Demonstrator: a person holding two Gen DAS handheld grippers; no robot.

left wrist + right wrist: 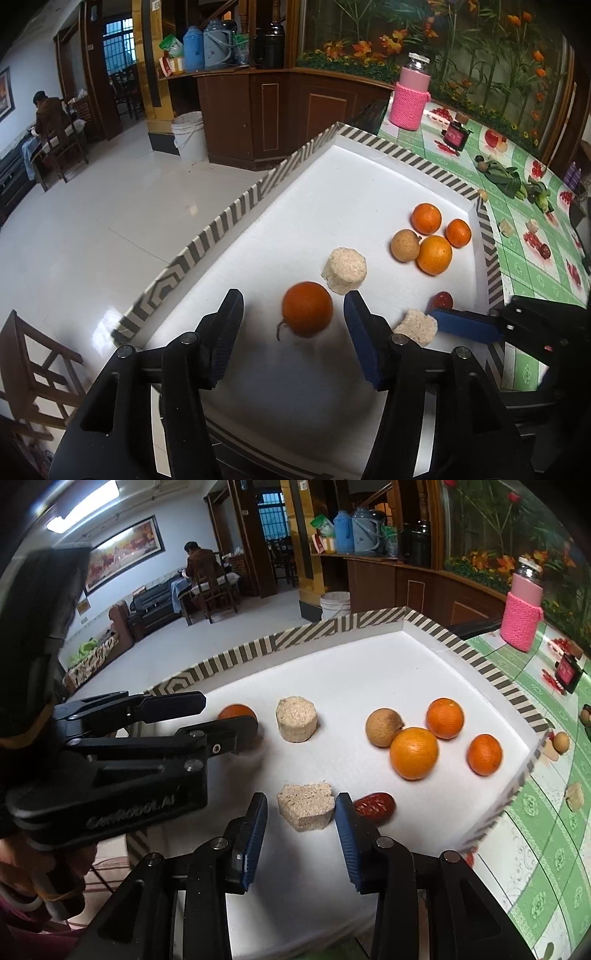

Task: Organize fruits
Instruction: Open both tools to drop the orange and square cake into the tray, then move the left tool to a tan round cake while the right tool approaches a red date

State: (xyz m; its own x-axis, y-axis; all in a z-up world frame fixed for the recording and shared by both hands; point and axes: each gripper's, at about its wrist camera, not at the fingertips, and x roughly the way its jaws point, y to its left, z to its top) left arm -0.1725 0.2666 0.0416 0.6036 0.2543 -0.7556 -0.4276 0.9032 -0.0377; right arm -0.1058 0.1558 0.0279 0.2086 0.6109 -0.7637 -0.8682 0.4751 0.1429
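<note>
A white tray (332,192) with a striped rim holds the fruit. My left gripper (293,314) is open around a dark orange (307,308) with a stem, fingers apart from it; the same gripper (231,716) and orange (236,712) show in the right wrist view. My right gripper (301,808) is open around a beige rice cake (306,805), also seen in the left wrist view (415,325). A red date (375,806) lies just right of it. Three oranges (434,254) and a brown longan-like fruit (405,245) cluster at the tray's right. A second rice cake (344,270) stands mid-tray.
A green patterned tablecloth (528,266) lies right of the tray with a pink knitted jar (410,94), a small dark box (456,134), leafy greens (509,179) and small loose pieces. The tray's left rim overhangs the white tiled floor (110,206).
</note>
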